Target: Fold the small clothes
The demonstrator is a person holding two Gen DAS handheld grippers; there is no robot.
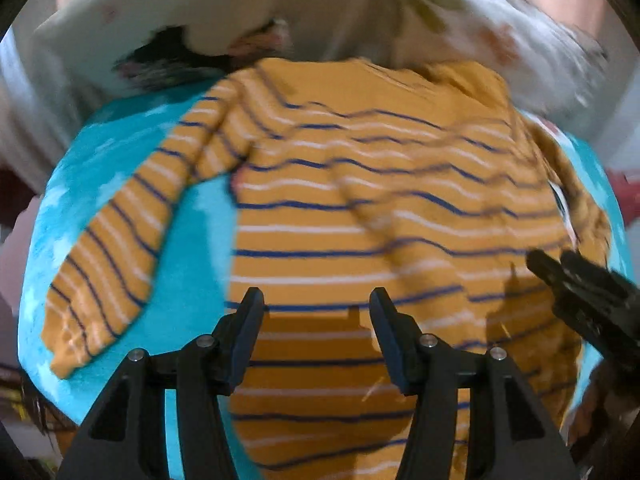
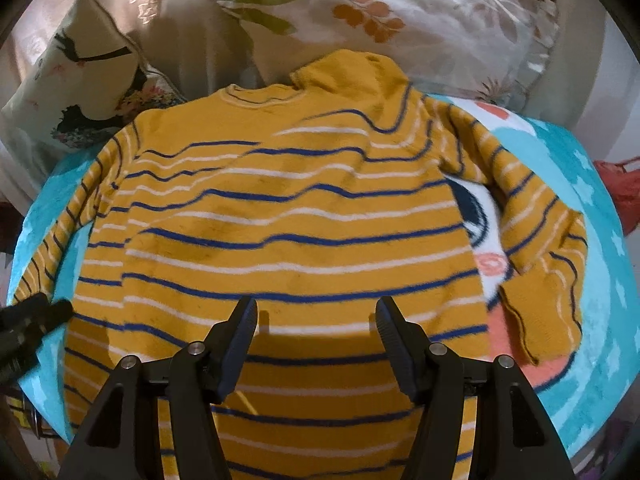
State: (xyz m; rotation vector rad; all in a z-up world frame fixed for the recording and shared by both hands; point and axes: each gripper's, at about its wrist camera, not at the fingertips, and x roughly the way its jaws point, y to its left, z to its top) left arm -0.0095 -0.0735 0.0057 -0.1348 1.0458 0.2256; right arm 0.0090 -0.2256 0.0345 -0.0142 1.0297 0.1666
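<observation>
A mustard-yellow sweater (image 2: 288, 216) with blue and white stripes lies spread flat on a turquoise blanket (image 2: 600, 264). Its collar points away and a sleeve lies out to each side. It also shows in the left wrist view (image 1: 400, 216). My left gripper (image 1: 316, 304) is open and empty, hovering over the sweater's lower left part. My right gripper (image 2: 316, 312) is open and empty over the sweater's lower middle. The right gripper shows at the right edge of the left wrist view (image 1: 560, 264). The left gripper shows at the left edge of the right wrist view (image 2: 44, 308).
The blanket (image 1: 100, 184) has a cartoon print beside the right sleeve (image 2: 544, 252). A floral pillow (image 2: 420, 20) and a printed cushion (image 2: 84, 80) lie beyond the collar. A red object (image 2: 618, 188) sits past the blanket's right edge.
</observation>
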